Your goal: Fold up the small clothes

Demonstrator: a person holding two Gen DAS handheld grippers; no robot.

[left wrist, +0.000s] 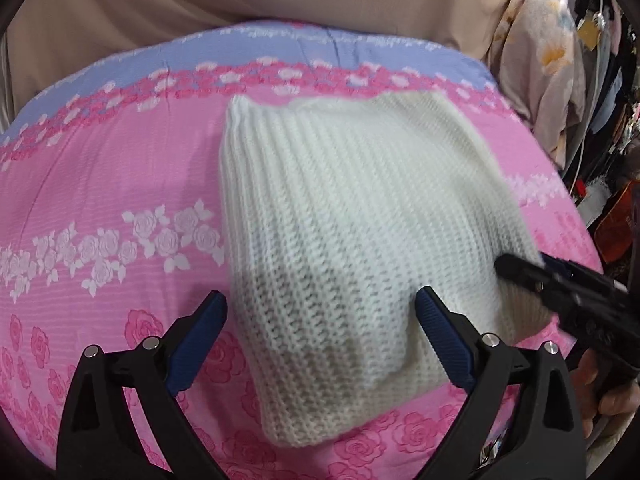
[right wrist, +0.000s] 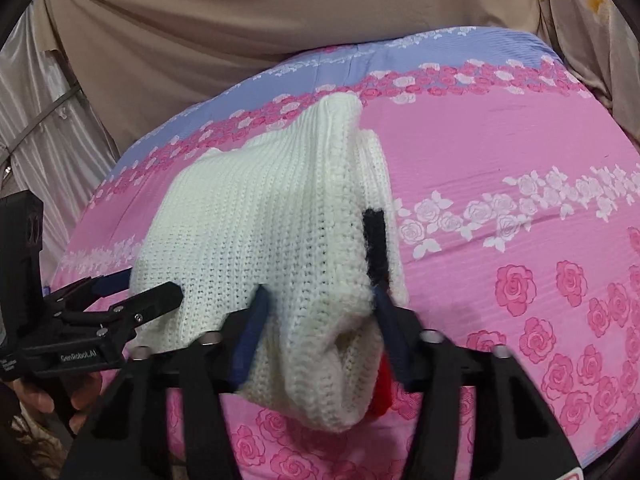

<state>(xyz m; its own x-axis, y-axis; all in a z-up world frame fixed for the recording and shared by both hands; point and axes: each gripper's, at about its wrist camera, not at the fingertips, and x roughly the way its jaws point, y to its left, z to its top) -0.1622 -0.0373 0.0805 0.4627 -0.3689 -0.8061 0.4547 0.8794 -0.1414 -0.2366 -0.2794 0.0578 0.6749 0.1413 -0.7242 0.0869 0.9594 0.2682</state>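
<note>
- The bed (left wrist: 100, 168) carries a pink sheet printed with roses, and there is a lilac band along its far edge; behind the bed hangs a beige curtain (right wrist: 200, 40).
- Only the left wrist view shows a crowded corner of clothes and bags (left wrist: 608, 128), which is beside the bed's far end.
- The white knitted garment (left wrist: 352, 216) lies in the middle of the bed and is partly lifted at its near edge. Only the right wrist view shows a black patch (right wrist: 374, 244) and a bit of red (right wrist: 382, 392) on it.
- The right gripper (right wrist: 320, 312) has its jaws clamped on the near edge of the garment, and the knit is bunched between them.
- The left gripper (left wrist: 320, 304) has its jaws wide apart over the garment and holds nothing.
- In the right wrist view its body bears a small label, "GenRobot.AI" (right wrist: 78, 357).
</note>
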